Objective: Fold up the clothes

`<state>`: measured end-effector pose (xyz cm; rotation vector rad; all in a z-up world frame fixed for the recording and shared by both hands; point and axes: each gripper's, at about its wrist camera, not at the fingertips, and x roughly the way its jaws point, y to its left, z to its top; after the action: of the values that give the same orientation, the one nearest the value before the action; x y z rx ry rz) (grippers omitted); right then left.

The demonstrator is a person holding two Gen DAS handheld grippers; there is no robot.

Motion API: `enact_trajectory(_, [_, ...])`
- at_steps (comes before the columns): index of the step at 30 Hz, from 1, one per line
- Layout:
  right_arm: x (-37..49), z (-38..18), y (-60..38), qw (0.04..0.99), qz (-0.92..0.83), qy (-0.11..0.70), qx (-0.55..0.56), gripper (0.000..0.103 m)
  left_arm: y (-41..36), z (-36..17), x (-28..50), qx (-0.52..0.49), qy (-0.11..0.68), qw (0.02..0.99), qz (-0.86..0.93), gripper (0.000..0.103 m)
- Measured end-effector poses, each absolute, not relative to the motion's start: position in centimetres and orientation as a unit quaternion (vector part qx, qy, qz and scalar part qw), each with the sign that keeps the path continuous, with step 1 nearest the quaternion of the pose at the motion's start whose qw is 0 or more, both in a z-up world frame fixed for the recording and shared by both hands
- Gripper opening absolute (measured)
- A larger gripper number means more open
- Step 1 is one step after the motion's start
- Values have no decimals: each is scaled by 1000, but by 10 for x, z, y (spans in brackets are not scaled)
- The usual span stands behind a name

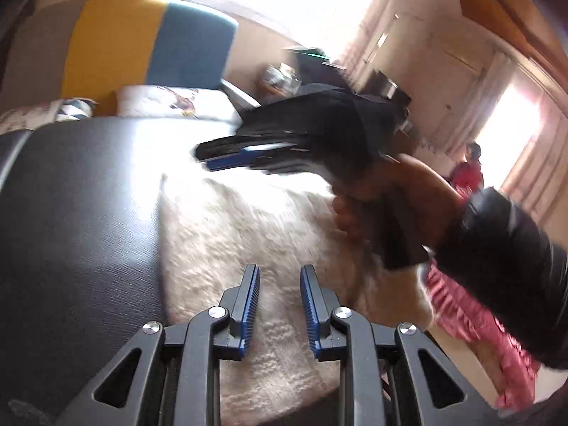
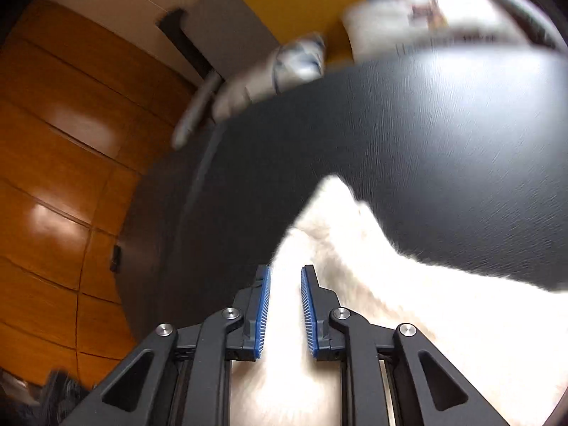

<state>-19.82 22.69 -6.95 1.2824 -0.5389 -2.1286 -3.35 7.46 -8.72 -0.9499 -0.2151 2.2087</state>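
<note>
A fluffy white garment [image 1: 248, 234] lies on a dark textured surface [image 1: 78, 213]. My left gripper [image 1: 279, 273] hovers over the garment's near part, jaws open with a narrow gap, holding nothing. The right gripper [image 1: 227, 154] shows blurred in the left wrist view, above the garment's far edge, held by a hand in a dark sleeve [image 1: 504, 248]. In the right wrist view the right gripper [image 2: 285, 274] is open and empty above a corner of the white garment [image 2: 408, 319], with the dark surface [image 2: 426, 149] beyond.
A yellow and blue panel [image 1: 149, 39] and pillows [image 1: 170, 101] stand behind the surface. Wooden cabinet doors [image 2: 64, 163] are at the left. A pink ruffled cloth [image 1: 475, 323] hangs at the right edge. A person in red [image 1: 468, 170] is far back right.
</note>
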Motion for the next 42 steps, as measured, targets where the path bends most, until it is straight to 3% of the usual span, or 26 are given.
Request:
enact_trajectory(13, [-56, -36, 278, 271, -838, -131, 455, 19, 33, -73, -32, -370, -65, 305, 875, 24])
enact_trajectory(23, [-8, -68, 292, 246, -837, -123, 473, 19, 63, -43, -119, -373, -53, 314, 871, 24])
enact_trajectory(26, [-1, -81, 298, 235, -834, -131, 482, 23, 77, -42, -149, -386, -52, 320, 864, 24])
enact_trajectory(32, [2, -95, 307, 229, -830, -153, 486, 23, 122, -61, -180, -427, 21, 335, 840, 24])
enact_trajectory(36, [3, -106, 308, 230, -828, -158, 486, 23, 150, -109, -205, -504, 63, 320, 800, 24])
enact_trajectory(42, [8, -113, 312, 224, -831, -179, 477, 19, 151, -117, -200, -490, 56, 308, 814, 27])
